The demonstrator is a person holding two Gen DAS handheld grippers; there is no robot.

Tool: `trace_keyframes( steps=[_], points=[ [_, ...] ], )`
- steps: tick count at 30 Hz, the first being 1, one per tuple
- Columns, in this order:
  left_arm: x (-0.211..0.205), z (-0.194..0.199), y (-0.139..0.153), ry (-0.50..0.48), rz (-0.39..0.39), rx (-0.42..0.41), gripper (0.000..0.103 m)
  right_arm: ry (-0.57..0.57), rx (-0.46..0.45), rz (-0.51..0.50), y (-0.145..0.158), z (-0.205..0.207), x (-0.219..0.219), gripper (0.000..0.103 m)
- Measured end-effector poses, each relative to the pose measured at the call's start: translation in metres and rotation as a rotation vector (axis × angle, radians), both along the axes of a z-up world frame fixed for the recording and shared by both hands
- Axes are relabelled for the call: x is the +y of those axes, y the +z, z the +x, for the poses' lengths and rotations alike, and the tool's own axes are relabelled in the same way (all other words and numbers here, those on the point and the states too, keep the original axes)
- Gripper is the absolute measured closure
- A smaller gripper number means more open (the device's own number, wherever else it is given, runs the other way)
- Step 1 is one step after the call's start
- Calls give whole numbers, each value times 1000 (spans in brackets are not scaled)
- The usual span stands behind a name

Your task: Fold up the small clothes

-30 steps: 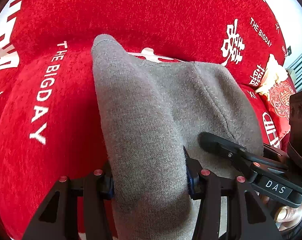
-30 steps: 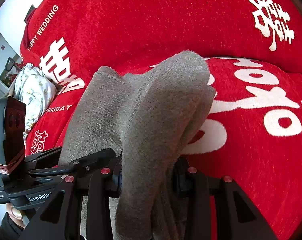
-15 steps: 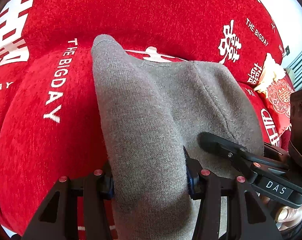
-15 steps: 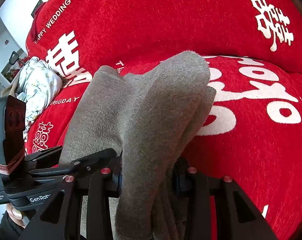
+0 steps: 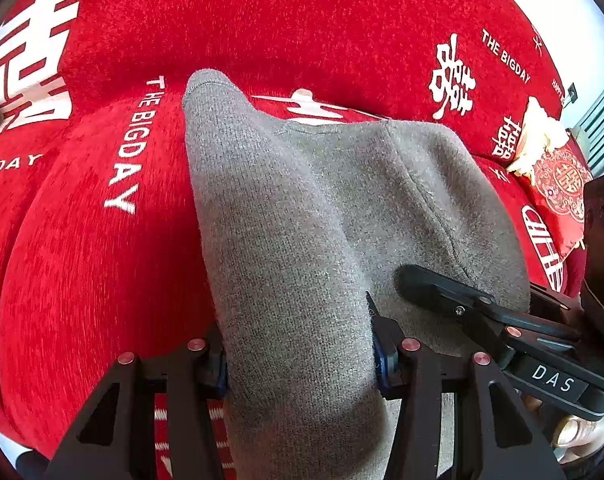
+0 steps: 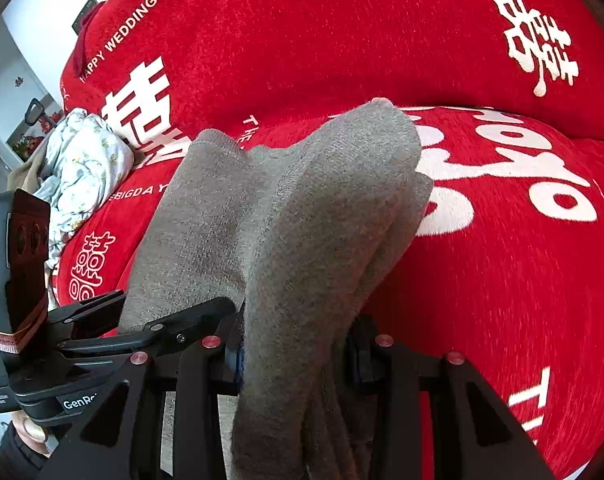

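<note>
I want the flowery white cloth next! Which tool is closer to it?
Left. The left tool sits on the flowery cloth side; the right tool is farther, across the grey garment both clamp.

A home living room or bedroom: a red wedding-print cover (image 5: 342,20) drapes soft cushions, with crumpled floral bedding (image 6: 84,164) beside it.

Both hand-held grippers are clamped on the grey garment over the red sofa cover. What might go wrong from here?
1. The right hand-held gripper pinches several bunched layers of the grey garment; one layer may slip out and spoil the fold.
2. The left hand-held gripper sits very close beside it, so the two could bump.
3. The fuzzy red sofa cover may drag on the knit.
</note>
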State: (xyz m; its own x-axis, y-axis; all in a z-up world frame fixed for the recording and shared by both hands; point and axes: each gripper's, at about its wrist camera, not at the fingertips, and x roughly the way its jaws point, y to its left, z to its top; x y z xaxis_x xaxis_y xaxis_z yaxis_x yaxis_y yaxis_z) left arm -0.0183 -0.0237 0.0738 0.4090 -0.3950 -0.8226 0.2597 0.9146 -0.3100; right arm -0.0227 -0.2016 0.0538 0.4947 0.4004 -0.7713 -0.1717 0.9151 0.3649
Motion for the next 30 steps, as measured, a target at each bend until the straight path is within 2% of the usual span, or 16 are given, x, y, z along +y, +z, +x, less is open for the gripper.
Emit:
trace_keyframes(
  steps=[10, 23, 30],
  points=[
    [1, -26, -8, 5, 31, -26, 51, 1, -16, 10, -10, -19, -1, 64],
    [4, -32, -18, 2, 32, -43, 50, -17, -31, 50, -26, -25, -8, 64],
    [8, -33, -23, 10, 22, -31, 43, -20, -14, 88, -36, -26, -17, 63]
  ],
)
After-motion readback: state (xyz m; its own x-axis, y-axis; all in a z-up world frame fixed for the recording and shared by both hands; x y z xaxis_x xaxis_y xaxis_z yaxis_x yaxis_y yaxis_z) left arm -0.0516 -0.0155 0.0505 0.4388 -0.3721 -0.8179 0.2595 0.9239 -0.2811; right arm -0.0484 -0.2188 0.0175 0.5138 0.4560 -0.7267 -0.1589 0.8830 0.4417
